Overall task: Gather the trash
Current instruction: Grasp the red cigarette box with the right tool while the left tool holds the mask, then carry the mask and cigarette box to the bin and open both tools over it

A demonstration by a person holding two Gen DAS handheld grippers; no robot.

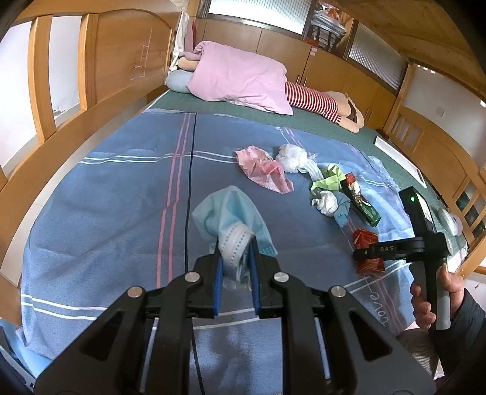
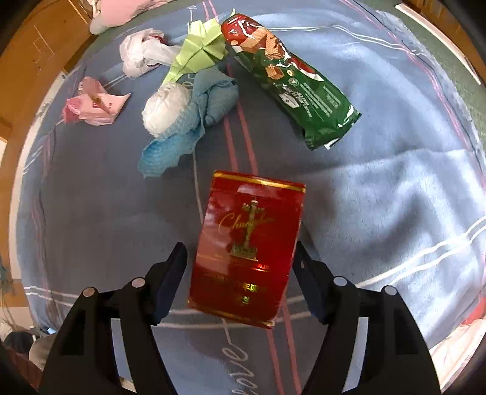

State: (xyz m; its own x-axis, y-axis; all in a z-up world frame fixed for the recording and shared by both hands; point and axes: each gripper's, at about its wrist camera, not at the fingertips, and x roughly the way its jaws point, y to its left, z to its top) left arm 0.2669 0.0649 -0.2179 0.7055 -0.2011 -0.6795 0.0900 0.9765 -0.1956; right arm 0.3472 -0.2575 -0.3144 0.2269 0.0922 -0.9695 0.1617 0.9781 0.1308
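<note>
The left gripper [image 1: 235,246] is clamped on a blue face mask [image 1: 231,215]. The right gripper [image 2: 240,258] is spread wide, straddling a red carton [image 2: 247,246] lying on the blanket [image 2: 379,197].

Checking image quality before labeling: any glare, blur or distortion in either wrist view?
Left wrist: strong fisheye bending of the bed frame, blown-out windows; face mask in the left tool is sharp. Right wrist: glare spot on the glossy red box between the open right tool fingers; dark vignette at the corners.
</note>
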